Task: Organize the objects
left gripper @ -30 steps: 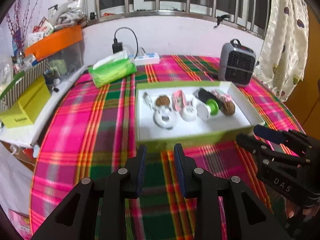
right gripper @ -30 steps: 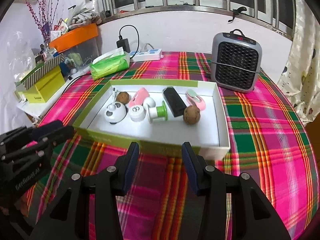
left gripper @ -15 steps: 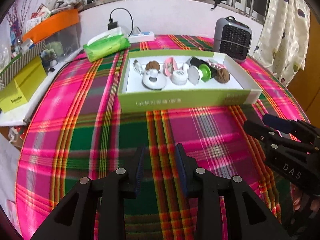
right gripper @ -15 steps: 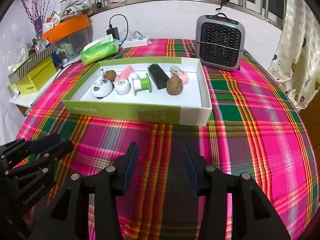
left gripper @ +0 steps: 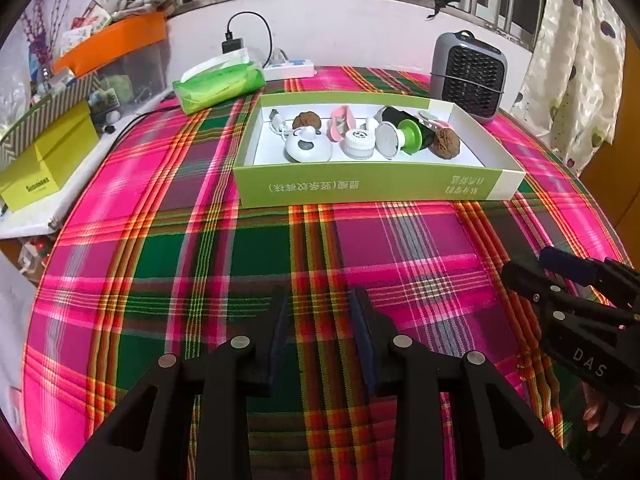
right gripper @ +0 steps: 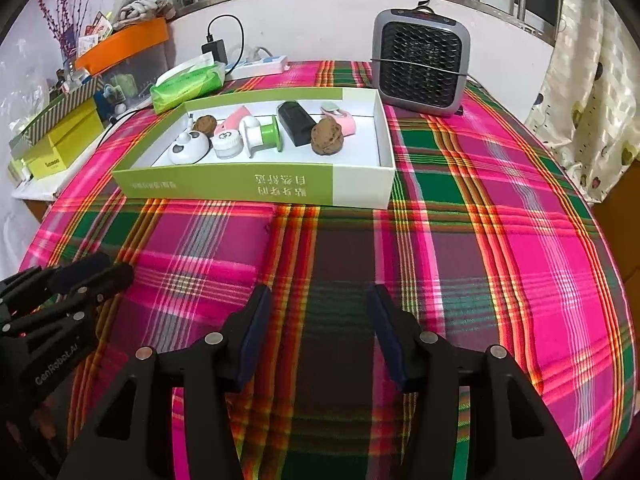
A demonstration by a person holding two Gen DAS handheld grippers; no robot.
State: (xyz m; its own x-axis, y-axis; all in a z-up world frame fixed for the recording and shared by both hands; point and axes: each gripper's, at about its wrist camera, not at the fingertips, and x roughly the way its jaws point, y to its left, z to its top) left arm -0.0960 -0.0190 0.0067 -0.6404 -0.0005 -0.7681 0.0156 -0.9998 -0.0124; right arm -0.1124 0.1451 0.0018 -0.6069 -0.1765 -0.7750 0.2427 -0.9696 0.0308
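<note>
Step in hand: judging by the scene, the sorting looks finished, with every small thing sitting inside the green box [left gripper: 376, 190] and none loose on the plaid cloth [left gripper: 400, 248].
Left gripper [left gripper: 320, 328]: hovers over bare cloth on the near side of the bench, well apart from the box; its fingers [left gripper: 280, 332] stand spread with nothing between them, and they have just been opening.
Right gripper [right gripper: 318, 332]: also over bare cloth, near side, pointing toward the box; its fingers [right gripper: 254, 340] are spread wider with nothing between them, and they too have just been opening.
Box contents: a panda-faced round thing [right gripper: 188, 148], a white jar lid [right gripper: 227, 143], a green spool [right gripper: 264, 136], a black block [right gripper: 297, 124], two walnuts [right gripper: 327, 136], and pink pieces [right gripper: 236, 118] lie close together along the far half of the box floor; some touch, though which ones exactly is hard to tell.
Off to the side: a tissue pack [left gripper: 220, 86], a small heater [right gripper: 420, 64] and a yellow carton [left gripper: 48, 160] sit beyond or beside the box, not among the small things.
Next move: if anything is left to do, it calls for a reach forward over the near wall of the box; otherwise both hands can simply rest clear of it.
Caution: the near wall is tall, so a low reach would knock the box.
</note>
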